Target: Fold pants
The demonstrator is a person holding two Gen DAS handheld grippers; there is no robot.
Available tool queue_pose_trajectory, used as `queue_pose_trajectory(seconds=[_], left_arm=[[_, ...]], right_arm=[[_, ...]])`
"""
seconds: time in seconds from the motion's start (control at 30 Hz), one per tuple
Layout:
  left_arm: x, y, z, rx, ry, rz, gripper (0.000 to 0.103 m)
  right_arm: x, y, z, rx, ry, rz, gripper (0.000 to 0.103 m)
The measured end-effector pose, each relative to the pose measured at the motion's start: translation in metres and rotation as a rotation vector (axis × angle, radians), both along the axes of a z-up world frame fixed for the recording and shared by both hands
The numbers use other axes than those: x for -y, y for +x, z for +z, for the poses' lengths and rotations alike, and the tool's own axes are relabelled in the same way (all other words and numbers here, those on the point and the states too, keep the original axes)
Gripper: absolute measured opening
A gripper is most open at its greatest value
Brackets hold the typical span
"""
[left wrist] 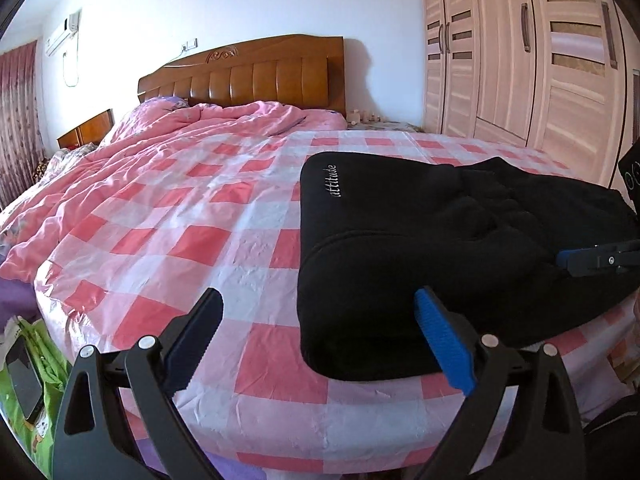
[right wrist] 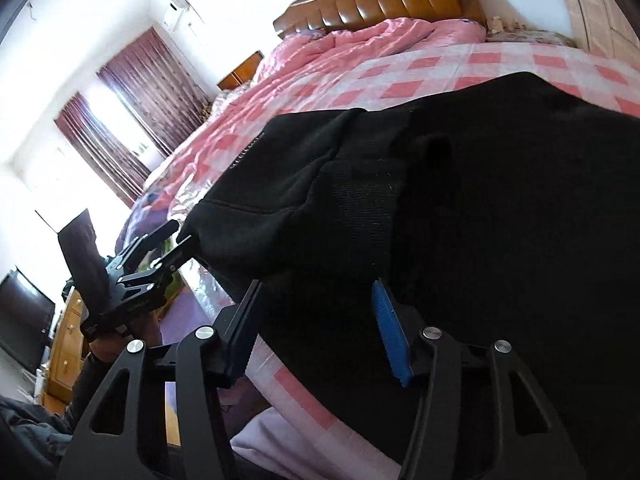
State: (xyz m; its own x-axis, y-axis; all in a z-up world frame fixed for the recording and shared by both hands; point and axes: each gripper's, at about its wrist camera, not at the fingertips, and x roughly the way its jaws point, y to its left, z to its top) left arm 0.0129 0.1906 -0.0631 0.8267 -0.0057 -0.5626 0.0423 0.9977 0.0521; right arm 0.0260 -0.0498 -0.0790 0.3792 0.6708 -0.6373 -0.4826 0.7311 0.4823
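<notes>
fingers of left gripper spread wide, empty, at near left corner of folded black pants on checked sheet; right gripper half-closed astride pants' near edge, likely to grip for another fold.

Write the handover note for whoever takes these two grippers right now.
Left gripper: open, nothing held, beside the near left corner of the black pants.
Right gripper: jaws astride the pants' near edge; whether they pinch the cloth is unclear.
Pants: a compact folded bundle near the bed's front edge, on the checked cover.
Done: most folding, apparently.
Left: probably a last fold or tidy-up.
</notes>
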Motion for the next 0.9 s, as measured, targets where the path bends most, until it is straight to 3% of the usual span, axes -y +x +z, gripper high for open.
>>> queue_pose_trajectory(seconds=[0.47,0.5,0.57,0.6,0.63,0.83,0.9], left_arm=[[0.009,0.000,0.003,0.017,0.062,-0.009,0.097],[0.009,0.001,0.003,0.016,0.061,-0.009,0.097],[0.009,0.000,0.003,0.017,0.065,-0.009,0.097],[0.009,0.000,0.003,0.018,0.067,-0.008,0.097],[0.009,0.000,0.003,0.019,0.069,-0.008,0.097],[0.009,-0.007,0.008,0.041,0.090,-0.011,0.097],[0.009,-0.010,0.010,0.051,0.095,-0.014,0.097]], right_arm=[[-0.004,0.036,-0.008,-0.057,0.047,-0.078,0.053],[-0.007,0.039,-0.008,-0.057,0.060,-0.072,0.052],[-0.009,0.043,-0.006,-0.047,0.071,-0.072,0.038],[-0.009,0.044,-0.007,-0.047,0.073,-0.069,0.018],[-0.008,0.044,-0.006,-0.046,0.074,-0.070,0.008],[-0.001,0.006,0.036,0.123,0.081,-0.045,0.008],[0.003,0.000,0.039,0.138,0.081,-0.042,0.008]])
